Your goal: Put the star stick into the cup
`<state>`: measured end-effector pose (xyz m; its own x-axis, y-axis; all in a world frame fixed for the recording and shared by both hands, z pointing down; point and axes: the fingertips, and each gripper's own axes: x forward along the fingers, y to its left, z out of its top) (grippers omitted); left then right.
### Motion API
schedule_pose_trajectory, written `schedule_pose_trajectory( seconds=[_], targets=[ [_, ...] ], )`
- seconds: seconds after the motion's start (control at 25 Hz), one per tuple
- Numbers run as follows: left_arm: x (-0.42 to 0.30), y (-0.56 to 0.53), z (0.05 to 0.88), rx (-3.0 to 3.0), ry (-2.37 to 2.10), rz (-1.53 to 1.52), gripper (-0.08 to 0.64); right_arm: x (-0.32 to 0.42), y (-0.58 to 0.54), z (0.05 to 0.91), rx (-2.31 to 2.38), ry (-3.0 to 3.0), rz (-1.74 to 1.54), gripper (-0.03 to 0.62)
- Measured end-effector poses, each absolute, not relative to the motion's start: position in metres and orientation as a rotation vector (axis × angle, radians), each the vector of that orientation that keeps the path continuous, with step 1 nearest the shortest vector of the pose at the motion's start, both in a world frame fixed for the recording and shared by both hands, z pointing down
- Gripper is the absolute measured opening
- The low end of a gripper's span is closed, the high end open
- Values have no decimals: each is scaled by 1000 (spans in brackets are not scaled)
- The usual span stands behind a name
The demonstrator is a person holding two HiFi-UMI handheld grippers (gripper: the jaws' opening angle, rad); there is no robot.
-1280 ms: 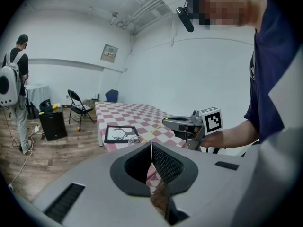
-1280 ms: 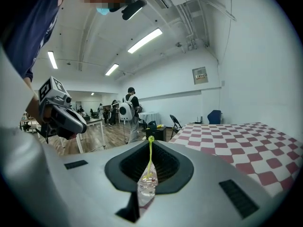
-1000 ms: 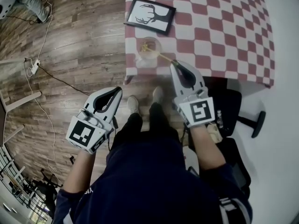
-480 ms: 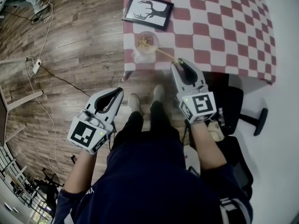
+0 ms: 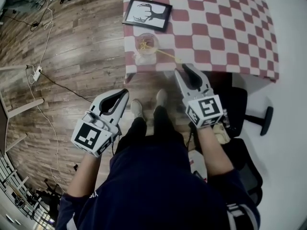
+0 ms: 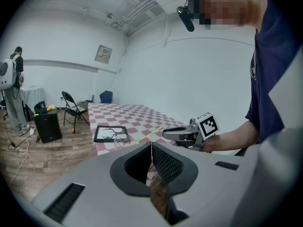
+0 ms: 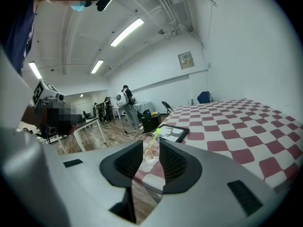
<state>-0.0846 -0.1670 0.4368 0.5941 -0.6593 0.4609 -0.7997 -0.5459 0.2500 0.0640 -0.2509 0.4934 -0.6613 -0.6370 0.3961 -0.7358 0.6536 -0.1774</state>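
The task looks nearly finished. The star stick [image 5: 160, 54] lies in the cup [image 5: 146, 46], a clear glass that stands near the lower left corner of the checked surface [image 5: 225, 28]. The star end seems to be down inside the glass. The thin shaft leans over the rim, toward the lower right of the head view. Its free end points at the right claw [image 5: 184, 71], which is just beside it.

The jaws of the right claw are opening. In the right gripper view the cup [image 7: 150, 148] and the yellow-green stick [image 7: 152, 144] show through the gap further ahead. Nothing is pressed between the pads. The left claw [image 5: 122, 94] hangs low over the floor, well apart from the surface. Its jaws are pressed together with nothing in them.

What is left, I judge, is only to draw the right claw back without knocking the leaning shaft, because a touch could tip the light glass so near the edge.

A framed deer picture [image 5: 146, 14] lies just above the cup in the head view, near it but apart. On the wooden floor, a power strip [image 5: 36, 71] with its cable is at the left of the frame. A chair base [image 5: 261, 123] is at the right. Nothing stands between the claw and the cup.
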Motion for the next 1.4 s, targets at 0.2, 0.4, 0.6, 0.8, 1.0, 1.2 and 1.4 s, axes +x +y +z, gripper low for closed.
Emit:
schedule_pose_trajectory(
  seconds=[0.2, 0.4, 0.6, 0.8, 1.0, 1.2, 1.4],
  targets=[
    [-81, -169, 423, 2434, -1160, 398, 34, 59, -238, 473, 1066, -2585, 447, 115],
    [-79, -173, 408, 2469, -1156, 372, 34, 54, -229, 448, 1069, -2603, 400, 86],
    [-80, -173, 392, 2501, -1151, 336, 34, 49, -222, 423, 1063, -2620, 345, 49],
    [-84, -176, 377, 2518, -1171, 314, 34, 41, -212, 401, 1049, -2640, 300, 30],
    [-85, -176, 366, 2541, -1171, 276, 34, 31, -203, 389, 1026, -2646, 272, 23],
    [-91, -176, 359, 2563, -1175, 266, 34, 25, -198, 376, 1025, -2650, 243, 18],
    [-96, -178, 354, 2572, -1178, 256, 34, 18, -196, 371, 1021, -2648, 227, 17]
  ],
)
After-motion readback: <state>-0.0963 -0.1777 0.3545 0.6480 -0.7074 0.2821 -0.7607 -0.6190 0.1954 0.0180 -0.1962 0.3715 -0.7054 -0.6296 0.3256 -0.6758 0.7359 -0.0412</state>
